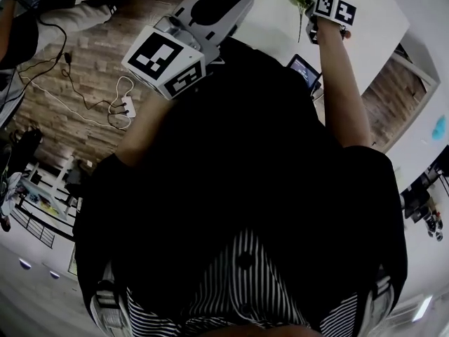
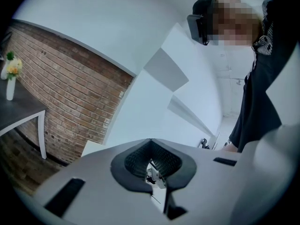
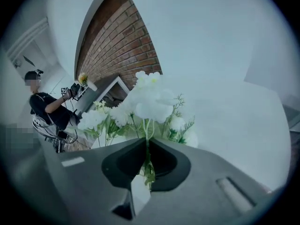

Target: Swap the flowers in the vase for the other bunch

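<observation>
The right tool (image 3: 146,142) is gripping the white flower bunch (image 3: 150,97) by its green stem, its jaws pinching shut on it while the blooms are fanning out beyond the tips, over the white table (image 1: 382,20). The left tool (image 2: 151,143) is hovering closed and empty.

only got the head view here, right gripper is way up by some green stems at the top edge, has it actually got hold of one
Observer: Yes. In the right gripper view the right gripper is shut on a green stem of the white flower bunch.
Operator: whole bunch or one stem
Observer: Only one thin, leafy stem shows between the jaws; the other stems stand beyond the tips.
Operator: left gripper holding anything
Observer: No. The left gripper is shut with nothing in it.
</observation>
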